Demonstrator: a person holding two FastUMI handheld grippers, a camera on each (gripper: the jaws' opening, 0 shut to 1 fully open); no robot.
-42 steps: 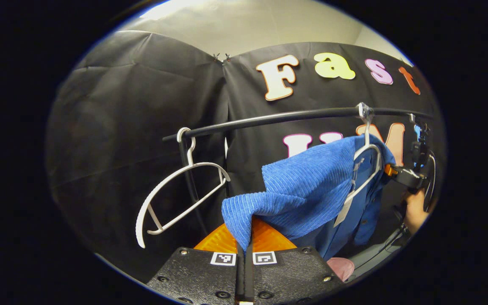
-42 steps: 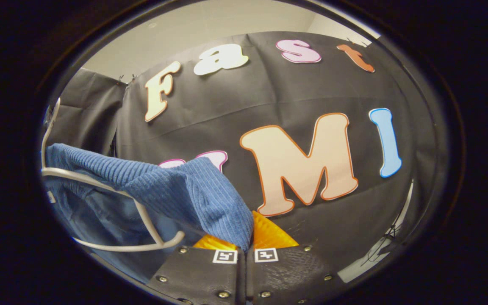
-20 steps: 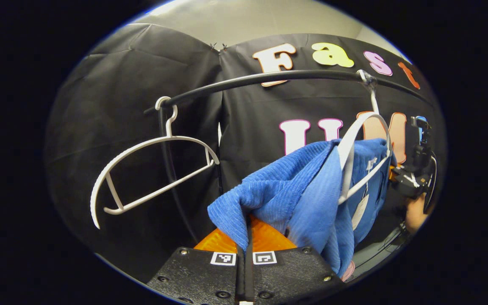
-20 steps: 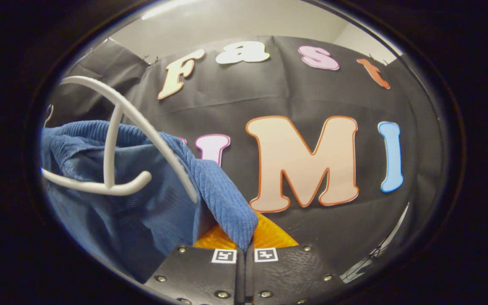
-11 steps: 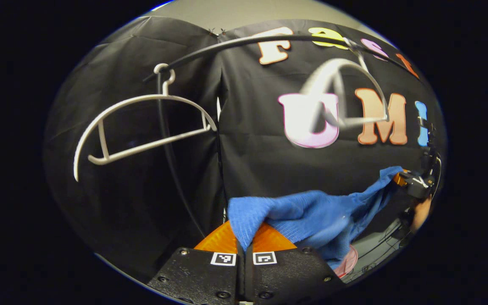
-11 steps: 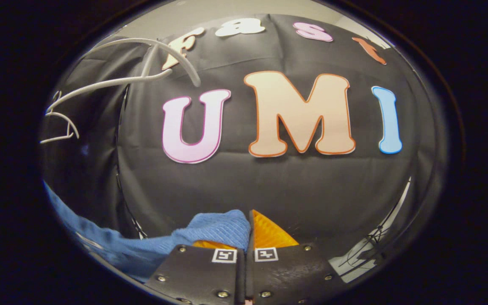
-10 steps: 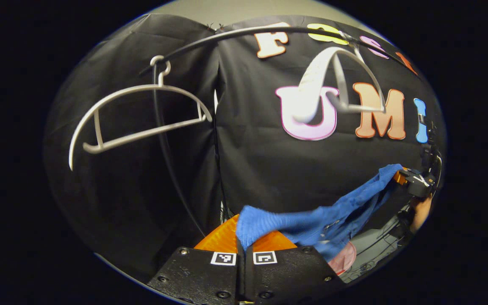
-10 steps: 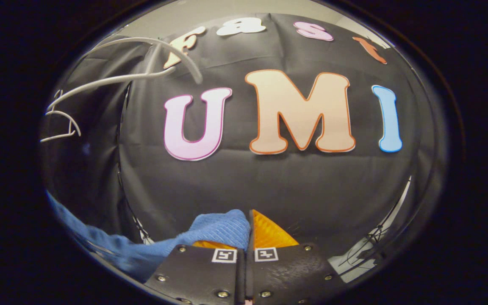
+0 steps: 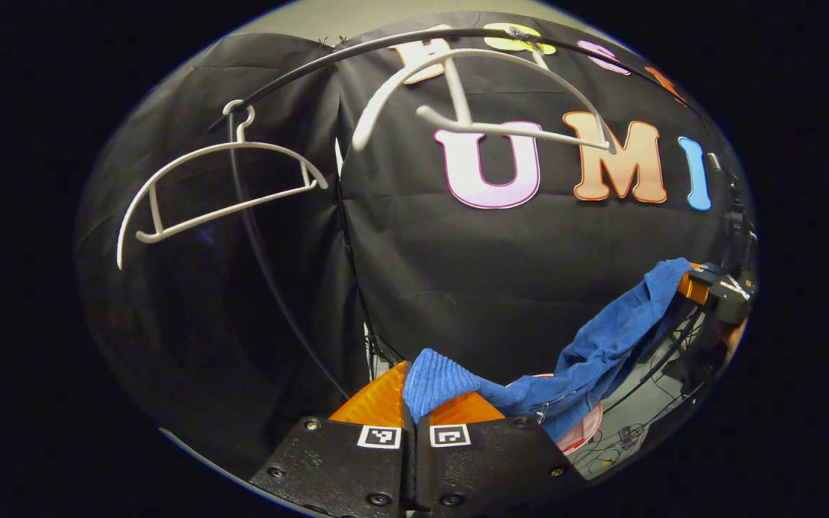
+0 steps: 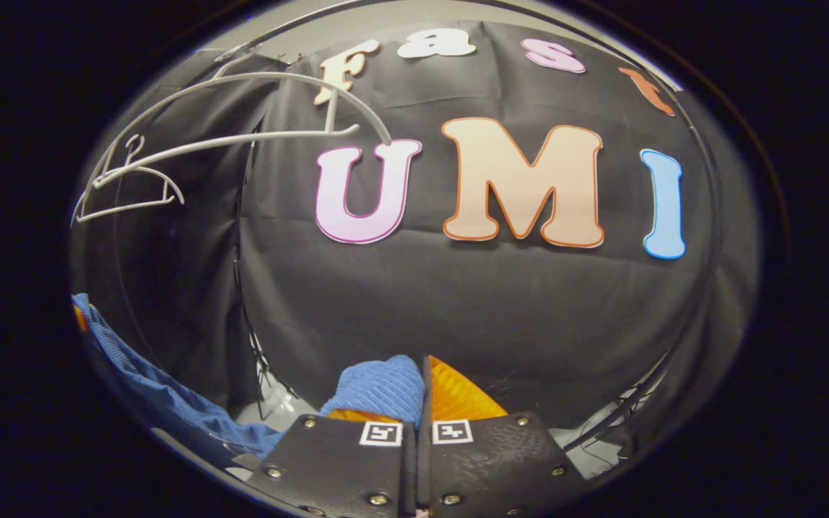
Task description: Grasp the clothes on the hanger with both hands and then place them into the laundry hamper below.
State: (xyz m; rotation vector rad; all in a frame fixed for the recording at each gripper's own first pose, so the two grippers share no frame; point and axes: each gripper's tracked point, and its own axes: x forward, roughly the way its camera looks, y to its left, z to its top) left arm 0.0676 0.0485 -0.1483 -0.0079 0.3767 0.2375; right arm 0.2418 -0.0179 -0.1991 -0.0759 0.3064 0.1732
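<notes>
Left gripper view: your left gripper (image 9: 414,403) pinches the blue shirt (image 9: 587,356), which stretches toward 2 o'clock to your right gripper (image 9: 702,288), also clamped on it. Both hangers (image 9: 220,180) hang bare at 11 o'clock.

The pink hamper (image 9: 581,436) is mostly hidden behind the blue garment (image 9: 587,356) (just a rim sliver peeks out), the hand (image 9: 735,338) holding the far gripper (image 9: 702,284) is cut off at the edge
</notes>
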